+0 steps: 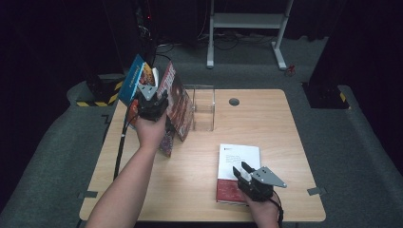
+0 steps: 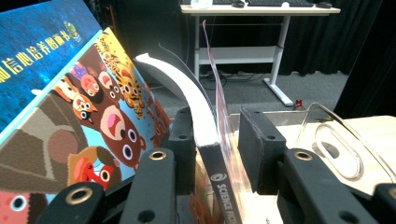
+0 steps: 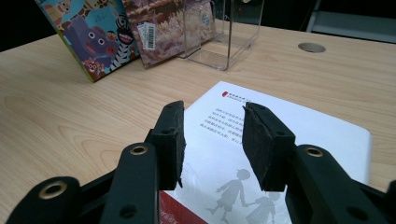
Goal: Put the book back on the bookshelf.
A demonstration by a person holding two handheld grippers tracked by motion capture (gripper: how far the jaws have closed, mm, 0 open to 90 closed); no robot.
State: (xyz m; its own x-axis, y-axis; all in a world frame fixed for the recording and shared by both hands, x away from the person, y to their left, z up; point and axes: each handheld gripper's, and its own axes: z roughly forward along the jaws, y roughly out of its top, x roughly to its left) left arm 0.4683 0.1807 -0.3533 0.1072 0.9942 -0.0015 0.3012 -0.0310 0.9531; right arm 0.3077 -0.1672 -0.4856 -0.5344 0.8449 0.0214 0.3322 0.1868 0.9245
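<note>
Glossy and thin, the science magazine (image 2: 219,172) your left gripper (image 2: 217,140) pinches upright beside the clear acrylic stand (image 1: 203,107) could slip and topple the leaning picture books (image 2: 88,121), while your right gripper (image 3: 212,140) hovers open above the white book (image 3: 303,135).

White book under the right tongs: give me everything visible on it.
The white paperback book with a dark red band lies flat, closed, on the light wooden table near its front edge. Its glossy cover carries small print, a red logo and grey child silhouettes. The right tongs hover open above it; contact cannot be told.
</note>
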